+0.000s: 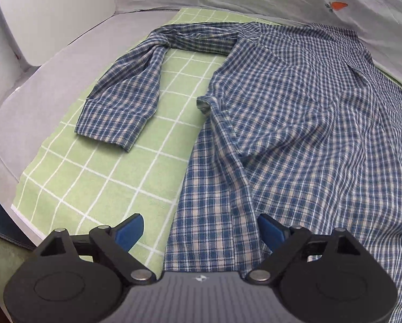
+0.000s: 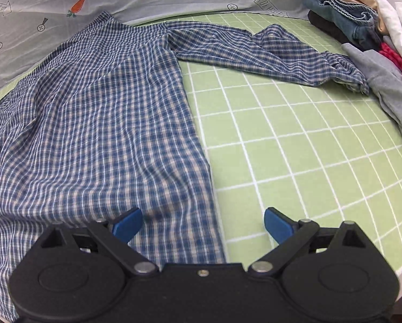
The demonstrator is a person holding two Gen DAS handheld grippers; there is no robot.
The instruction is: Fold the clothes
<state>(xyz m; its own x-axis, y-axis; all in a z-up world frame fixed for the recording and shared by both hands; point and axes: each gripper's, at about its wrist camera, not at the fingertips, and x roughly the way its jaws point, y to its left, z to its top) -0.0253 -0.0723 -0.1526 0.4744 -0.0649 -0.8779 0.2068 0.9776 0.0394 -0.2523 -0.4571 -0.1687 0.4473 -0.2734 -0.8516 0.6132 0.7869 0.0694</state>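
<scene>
A blue and white plaid shirt (image 1: 295, 123) lies spread on a green grid mat (image 1: 98, 183). In the left wrist view its left sleeve (image 1: 125, 91) bends back toward me, with the cuff on the mat. My left gripper (image 1: 201, 231) hangs open above the shirt's left hem edge, blue pads wide apart, nothing between them. In the right wrist view the same shirt (image 2: 93, 123) fills the left half, and its other sleeve (image 2: 268, 51) stretches right across the mat (image 2: 295, 148). My right gripper (image 2: 202, 224) is open over the shirt's right hem edge.
A pale sheet printed with carrots (image 2: 77, 6) runs along the back of the mat. A pile of other clothes (image 2: 367, 29), with jeans, grey, red and white pieces, sits at the far right. A grey cushion (image 1: 39, 86) borders the mat's left side.
</scene>
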